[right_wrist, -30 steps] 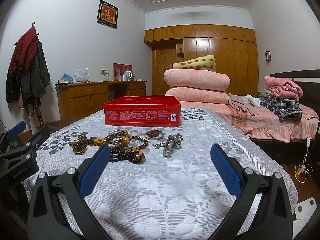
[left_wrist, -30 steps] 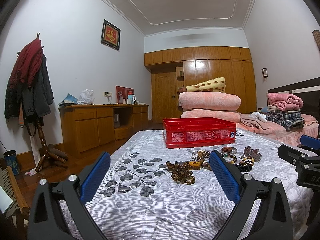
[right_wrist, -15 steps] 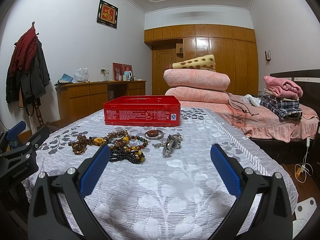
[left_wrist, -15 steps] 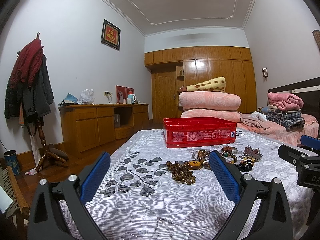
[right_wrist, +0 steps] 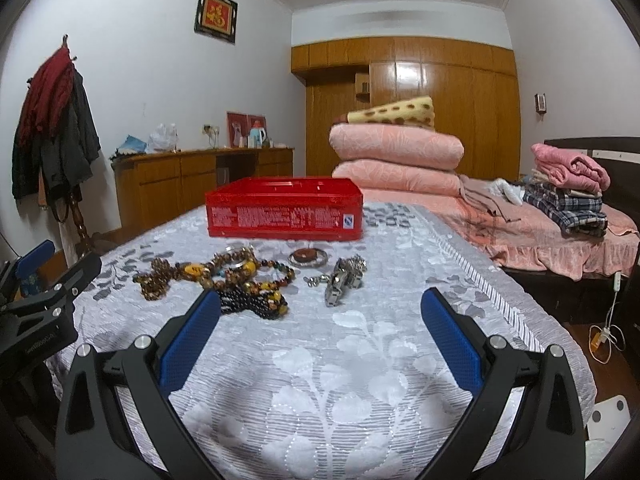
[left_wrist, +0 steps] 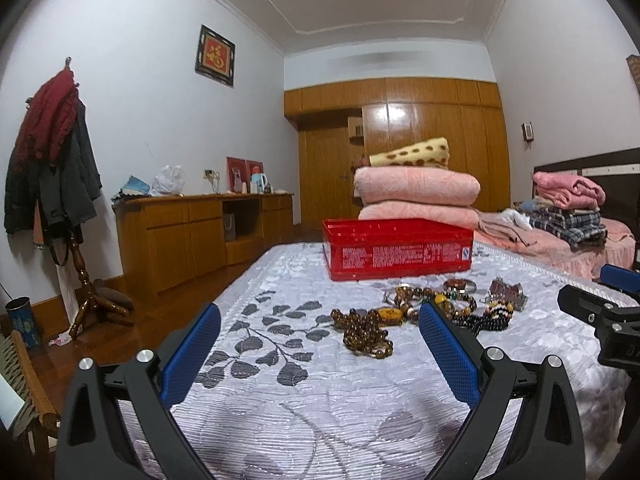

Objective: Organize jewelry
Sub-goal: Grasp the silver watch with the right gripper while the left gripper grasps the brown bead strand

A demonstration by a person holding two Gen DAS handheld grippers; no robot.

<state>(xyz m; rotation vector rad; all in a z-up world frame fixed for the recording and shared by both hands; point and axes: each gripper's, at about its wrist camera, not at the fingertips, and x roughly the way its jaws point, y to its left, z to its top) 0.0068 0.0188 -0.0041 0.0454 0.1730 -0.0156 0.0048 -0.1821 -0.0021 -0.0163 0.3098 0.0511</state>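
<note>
Jewelry [right_wrist: 224, 280] lies heaped before red box [right_wrist: 284, 214] on bedspread [right_wrist: 400, 264].

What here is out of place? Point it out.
The beaded bracelets, a silver metal watch and a round ring-shaped pendant lie loose in a tangled heap on the white quilted bedspread, in front of the red plastic box, not inside it. Nothing looks damaged.

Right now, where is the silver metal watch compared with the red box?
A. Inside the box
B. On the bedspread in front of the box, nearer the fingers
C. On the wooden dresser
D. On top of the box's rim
B: the silver metal watch lies on the bedspread, apart from the red box and nearer the camera.
</note>
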